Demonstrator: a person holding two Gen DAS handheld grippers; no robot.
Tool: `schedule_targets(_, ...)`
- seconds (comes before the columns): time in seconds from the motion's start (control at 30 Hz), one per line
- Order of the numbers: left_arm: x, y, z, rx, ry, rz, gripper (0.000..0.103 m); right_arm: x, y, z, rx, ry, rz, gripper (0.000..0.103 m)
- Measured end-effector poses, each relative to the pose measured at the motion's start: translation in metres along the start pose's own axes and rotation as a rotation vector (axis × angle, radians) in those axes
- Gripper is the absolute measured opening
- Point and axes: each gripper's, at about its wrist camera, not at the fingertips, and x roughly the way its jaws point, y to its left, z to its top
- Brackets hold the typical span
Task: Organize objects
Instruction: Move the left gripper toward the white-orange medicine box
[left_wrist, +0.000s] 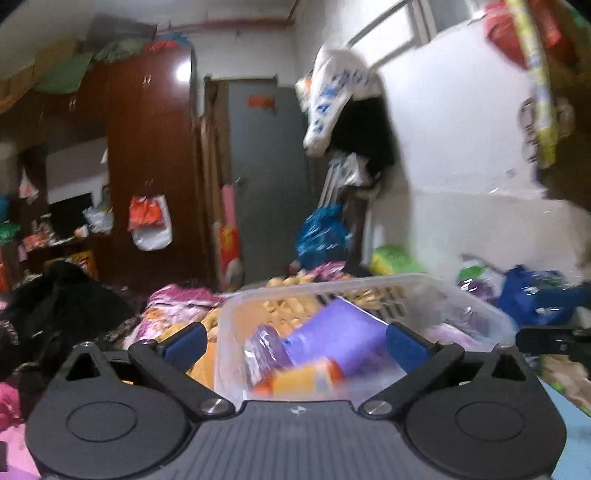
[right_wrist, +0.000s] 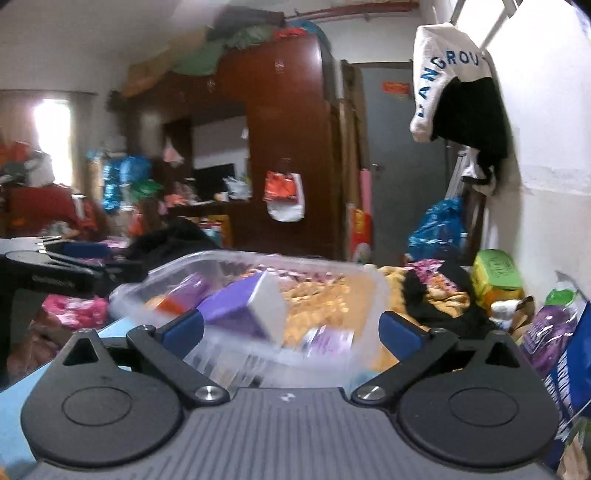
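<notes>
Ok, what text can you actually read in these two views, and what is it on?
"ANGROU": blue letters on the white garment hanging on the wall; more letters are hidden by folds.
Orange sign on the grey door: too blurred.
Purple box in the clear tub: print unreadable.

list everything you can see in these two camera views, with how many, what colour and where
Clear plastic bin: one, transparent, right ahead of both claws.
Purple box: one, purple with white end, tilted in the bin.
Orange-capped container: one, orange, bin's near end.
Purple packet: one, inside bin beside the box.
Brown wooden wardrobe: one, far wall.
Grey door: one, right of wardrobe.
White lettered garment: one, hanging on right wall.
Blue plastic bag: one, under it.
Left claw: black, blue pads, open.
Right claw: same, open.
</notes>
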Motion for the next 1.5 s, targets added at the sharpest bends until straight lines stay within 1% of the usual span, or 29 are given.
schedule_targets(0.1, -0.024, 0.001, -0.03, -0.045, 0.036, -0.088, 0.103, -0.005, -0.004, -0.027, -0.006, 0.035, 0.033, 0.103)
schedule_targets(0.17, -0.025, -0.003, -0.052, -0.026, 0.062, -0.105, 0.103, 0.005, -0.008, -0.043, -0.005, 0.093, 0.045, 0.103)
schedule_targets(0.2, -0.02, -0.005, -0.06, -0.004, 0.084, -0.106, 0.101, 0.011, -0.009, -0.047, 0.001, 0.109, 0.048, 0.103)
schedule_targets(0.23, -0.014, -0.008, -0.066, 0.017, 0.108, -0.11, 0.097, 0.016, -0.009, -0.048, 0.007, 0.119, 0.048, 0.103)
schedule_targets(0.3, 0.0, -0.01, -0.074, 0.021, 0.152, -0.117, 0.092, 0.025, -0.012, -0.047, 0.026, 0.122, 0.059, 0.094)
schedule_targets(0.33, 0.004, -0.008, -0.077, 0.009, 0.164, -0.126, 0.092, 0.028, -0.012, -0.045, 0.035, 0.119, 0.08, 0.089)
schedule_targets(0.4, 0.009, -0.004, -0.08, -0.004, 0.178, -0.144, 0.092, 0.034, -0.007, -0.042, 0.027, 0.123, 0.107, 0.088)
schedule_targets(0.47, 0.015, -0.004, -0.083, 0.001, 0.193, -0.161, 0.092, 0.04, -0.001, -0.04, -0.013, 0.131, 0.102, 0.088)
schedule_targets(0.5, 0.017, -0.003, -0.084, 0.004, 0.197, -0.164, 0.091, 0.044, 0.003, -0.04, -0.039, 0.139, 0.107, 0.086)
schedule_targets(0.63, 0.028, -0.009, -0.084, 0.018, 0.197, -0.165, 0.079, 0.056, 0.01, -0.043, -0.093, 0.176, 0.116, 0.073)
schedule_targets(0.67, 0.03, -0.009, -0.083, 0.026, 0.201, -0.163, 0.078, 0.056, 0.011, -0.046, -0.095, 0.18, 0.118, 0.068)
schedule_targets(0.7, 0.032, -0.009, -0.084, 0.032, 0.205, -0.158, 0.076, 0.057, 0.01, -0.048, -0.096, 0.185, 0.126, 0.066)
schedule_targets(0.97, 0.045, -0.015, -0.084, 0.046, 0.204, -0.181, 0.069, 0.056, 0.009, -0.054, -0.135, 0.153, 0.161, 0.058)
schedule_targets(1.03, 0.049, -0.018, -0.086, 0.057, 0.214, -0.196, 0.063, 0.058, 0.01, -0.055, -0.148, 0.155, 0.165, 0.056)
schedule_targets(1.1, 0.053, -0.021, -0.088, 0.067, 0.232, -0.207, 0.058, 0.059, 0.01, -0.055, -0.151, 0.156, 0.159, 0.051)
schedule_targets(1.13, 0.053, -0.022, -0.089, 0.068, 0.238, -0.216, 0.052, 0.059, 0.009, -0.054, -0.148, 0.153, 0.168, 0.044)
schedule_targets(1.17, 0.054, -0.024, -0.09, 0.072, 0.241, -0.227, 0.048, 0.059, 0.008, -0.054, -0.144, 0.154, 0.178, 0.036)
schedule_targets(1.2, 0.053, -0.025, -0.09, 0.078, 0.238, -0.222, 0.048, 0.058, 0.008, -0.053, -0.143, 0.153, 0.171, 0.034)
schedule_targets(1.3, 0.051, -0.028, -0.092, 0.095, 0.234, -0.217, 0.046, 0.056, 0.008, -0.053, -0.152, 0.153, 0.166, 0.033)
schedule_targets(1.4, 0.048, -0.031, -0.092, 0.115, 0.228, -0.213, 0.041, 0.056, 0.012, -0.053, -0.173, 0.151, 0.143, 0.032)
schedule_targets(1.5, 0.045, -0.033, -0.093, 0.131, 0.219, -0.211, 0.039, 0.053, 0.016, -0.053, -0.191, 0.135, 0.134, 0.032)
